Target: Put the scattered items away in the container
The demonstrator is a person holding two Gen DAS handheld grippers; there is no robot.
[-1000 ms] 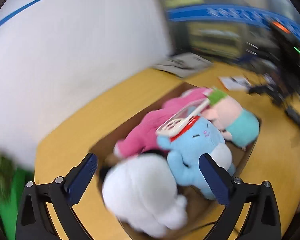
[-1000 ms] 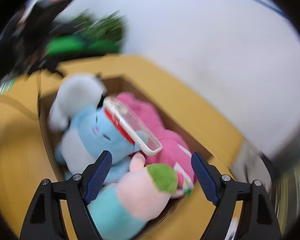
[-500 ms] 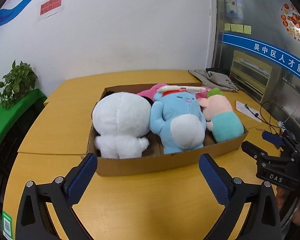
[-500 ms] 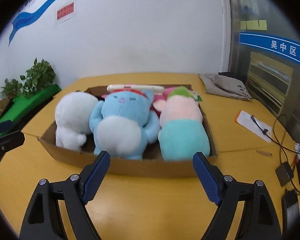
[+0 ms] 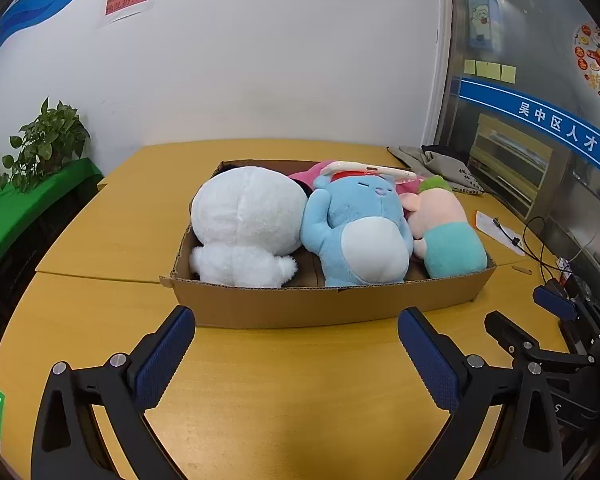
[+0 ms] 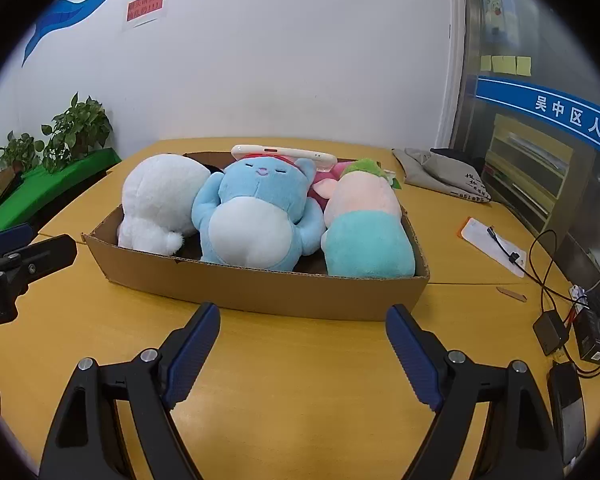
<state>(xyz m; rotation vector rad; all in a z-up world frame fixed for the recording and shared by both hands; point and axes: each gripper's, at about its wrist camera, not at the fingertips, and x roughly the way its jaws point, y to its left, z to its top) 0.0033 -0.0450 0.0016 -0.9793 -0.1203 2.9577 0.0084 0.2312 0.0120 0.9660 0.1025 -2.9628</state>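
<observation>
Nearest us, our left gripper and right gripper hang over bare tabletop, fingers spread wide, holding nothing. Just beyond the fingertips sits the cardboard box, well ahead of both, not between the pads. Inside lie the white plush, blue plush and pink-and-teal plush: light, soft, squashy, we judge; best pinched mid-body. Farthest, a white phone rests atop the blue one: stiff, slippery, likely to slide.

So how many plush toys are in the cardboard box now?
4: white plush at left, blue plush in the middle, pink-and-teal plush at right, pink plush mostly hidden behind them. More could be hidden underneath.
</observation>
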